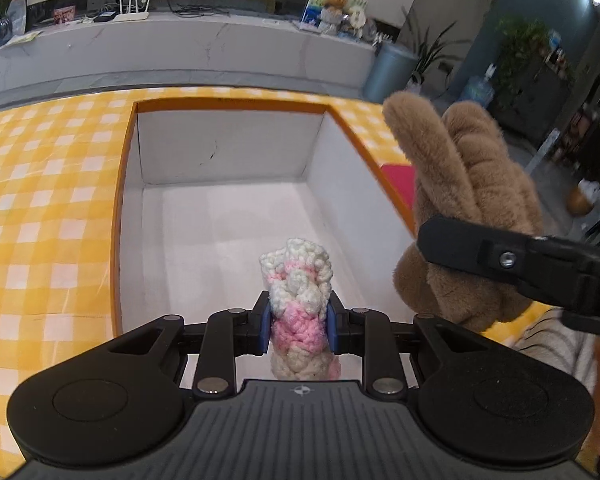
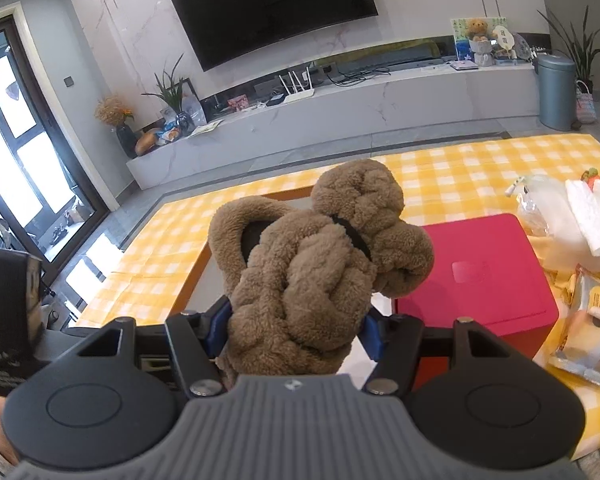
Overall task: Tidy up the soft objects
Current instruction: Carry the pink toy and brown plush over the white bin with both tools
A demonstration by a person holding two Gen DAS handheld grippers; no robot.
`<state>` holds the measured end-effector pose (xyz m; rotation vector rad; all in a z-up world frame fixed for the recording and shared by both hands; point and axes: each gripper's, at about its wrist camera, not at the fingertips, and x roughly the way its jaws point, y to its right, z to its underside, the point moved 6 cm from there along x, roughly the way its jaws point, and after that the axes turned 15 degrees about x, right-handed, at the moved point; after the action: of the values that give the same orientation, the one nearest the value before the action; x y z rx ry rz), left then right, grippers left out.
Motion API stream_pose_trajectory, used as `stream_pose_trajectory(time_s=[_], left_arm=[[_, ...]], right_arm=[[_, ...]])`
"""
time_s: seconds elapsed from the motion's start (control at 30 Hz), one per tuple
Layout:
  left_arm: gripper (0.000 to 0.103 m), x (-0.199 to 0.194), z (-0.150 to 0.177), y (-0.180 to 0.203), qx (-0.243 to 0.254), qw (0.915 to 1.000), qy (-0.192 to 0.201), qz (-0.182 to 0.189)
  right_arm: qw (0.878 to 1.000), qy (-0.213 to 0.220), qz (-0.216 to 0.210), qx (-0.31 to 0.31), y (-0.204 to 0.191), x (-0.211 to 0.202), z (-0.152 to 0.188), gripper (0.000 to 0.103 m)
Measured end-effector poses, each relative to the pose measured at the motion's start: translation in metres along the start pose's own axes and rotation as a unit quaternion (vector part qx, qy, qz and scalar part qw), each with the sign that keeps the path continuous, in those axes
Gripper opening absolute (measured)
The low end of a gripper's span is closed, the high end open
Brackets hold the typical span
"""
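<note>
My left gripper (image 1: 298,326) is shut on a pink and white crocheted piece (image 1: 300,292), held just above the floor of an open white box with an orange rim (image 1: 228,106). The box holds nothing else that I can see. My right gripper (image 2: 294,330) is shut on a brown plush knotted toy (image 2: 320,256), which bulges up between the blue pads. In the left wrist view the same brown plush toy (image 1: 460,200) hangs over the box's right edge, with one black finger (image 1: 500,258) of the right gripper across it.
The box sits on a yellow checked cloth (image 1: 40,184). A pink box (image 2: 488,272) stands to its right, with plastic bags (image 2: 556,208) and a snack packet (image 2: 592,332) beyond. A striped sleeve (image 1: 556,340) shows at the lower right. A low TV bench (image 2: 340,108) lines the far wall.
</note>
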<state>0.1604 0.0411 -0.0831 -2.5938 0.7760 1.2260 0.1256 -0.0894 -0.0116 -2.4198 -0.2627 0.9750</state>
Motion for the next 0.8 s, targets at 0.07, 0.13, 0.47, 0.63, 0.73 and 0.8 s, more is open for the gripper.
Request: stream_pose_trajectory(time_s=[0.07, 0.13, 0.47, 0.63, 0.73, 0.8], left_arm=[[0.029, 0.003, 0.005, 0.003, 0.010, 0.9998, -0.009, -0.016], [0.029, 0.004, 0.007, 0.002, 0.016, 0.9993, -0.018, -0.029], [0.035, -0.002, 0.016, -0.005, 0.038, 0.9931, -0.053, -0.098], [0.053, -0.029, 0.015, 0.001, 0.085, 0.9812, -0.047, -0.167], [0.062, -0.057, 0.011, 0.003, 0.098, 0.9764, -0.016, -0.192], [0.067, -0.075, 0.010, 0.000, 0.096, 0.9729, 0.006, -0.210]], right_arm=[[1.000, -0.001, 0.003, 0.001, 0.001, 0.000, 0.002, 0.062], [1.000, 0.000, 0.004, 0.003, 0.000, 0.000, 0.001, 0.062], [1.000, -0.009, 0.007, 0.000, -0.005, 0.003, 0.006, 0.062], [1.000, -0.006, 0.017, -0.007, -0.002, 0.003, 0.003, 0.062], [1.000, -0.006, 0.018, -0.007, 0.001, 0.004, 0.004, 0.062], [1.000, -0.006, 0.022, -0.011, 0.002, 0.006, 0.005, 0.062]])
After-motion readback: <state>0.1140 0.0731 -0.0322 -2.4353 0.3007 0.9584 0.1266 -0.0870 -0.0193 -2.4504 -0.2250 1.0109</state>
